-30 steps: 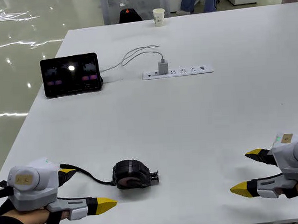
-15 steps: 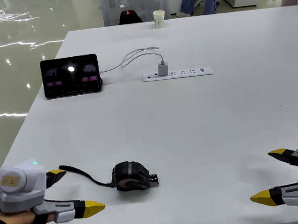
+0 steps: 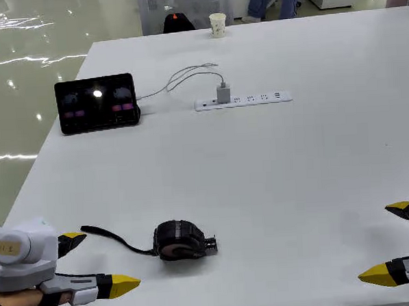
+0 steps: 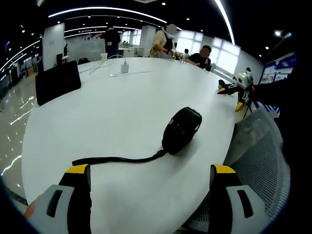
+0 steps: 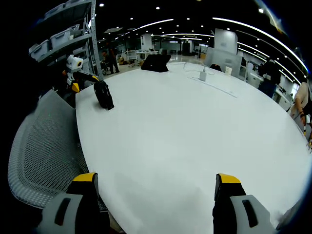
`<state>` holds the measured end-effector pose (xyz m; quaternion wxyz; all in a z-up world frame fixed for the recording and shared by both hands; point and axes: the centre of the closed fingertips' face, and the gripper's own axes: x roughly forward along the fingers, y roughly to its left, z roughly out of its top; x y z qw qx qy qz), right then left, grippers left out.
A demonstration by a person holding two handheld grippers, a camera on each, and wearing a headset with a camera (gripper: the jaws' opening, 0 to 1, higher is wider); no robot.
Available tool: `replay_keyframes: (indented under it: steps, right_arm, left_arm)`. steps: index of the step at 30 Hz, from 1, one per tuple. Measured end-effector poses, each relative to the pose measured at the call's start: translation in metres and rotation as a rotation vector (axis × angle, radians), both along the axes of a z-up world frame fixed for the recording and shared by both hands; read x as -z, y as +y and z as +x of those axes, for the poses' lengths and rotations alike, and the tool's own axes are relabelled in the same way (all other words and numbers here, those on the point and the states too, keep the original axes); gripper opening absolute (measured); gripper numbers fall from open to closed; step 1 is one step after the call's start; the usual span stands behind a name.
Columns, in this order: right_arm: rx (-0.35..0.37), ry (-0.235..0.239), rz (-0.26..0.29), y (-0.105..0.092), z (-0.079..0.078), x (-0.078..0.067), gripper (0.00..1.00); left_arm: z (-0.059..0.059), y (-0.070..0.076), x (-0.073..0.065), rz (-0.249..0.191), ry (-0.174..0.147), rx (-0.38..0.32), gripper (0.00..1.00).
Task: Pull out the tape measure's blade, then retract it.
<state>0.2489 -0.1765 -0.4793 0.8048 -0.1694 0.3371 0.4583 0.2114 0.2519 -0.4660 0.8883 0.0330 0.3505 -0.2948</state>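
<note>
Tape measure: black case, blade in, hook at the case mouth. It sits on the white surface just ahead of the left gripper, beyond its yellow tips. Its black wrist strap trails back toward that gripper. Left jaws spread wide, gripping nothing. Right gripper is well apart on the tape's far side, jaws likewise spread.
</note>
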Motion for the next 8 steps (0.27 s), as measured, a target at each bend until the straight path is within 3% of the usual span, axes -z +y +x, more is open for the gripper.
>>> replay_keyframes:
  steps: [8]
  right_arm:
    - [0.008, 0.001, -0.001, -0.0036, -0.0023, 0.0027, 0.99]
  left_arm:
    - [0.0001, 0.0023, -0.0018, 0.002, 0.000, -0.002, 0.99]
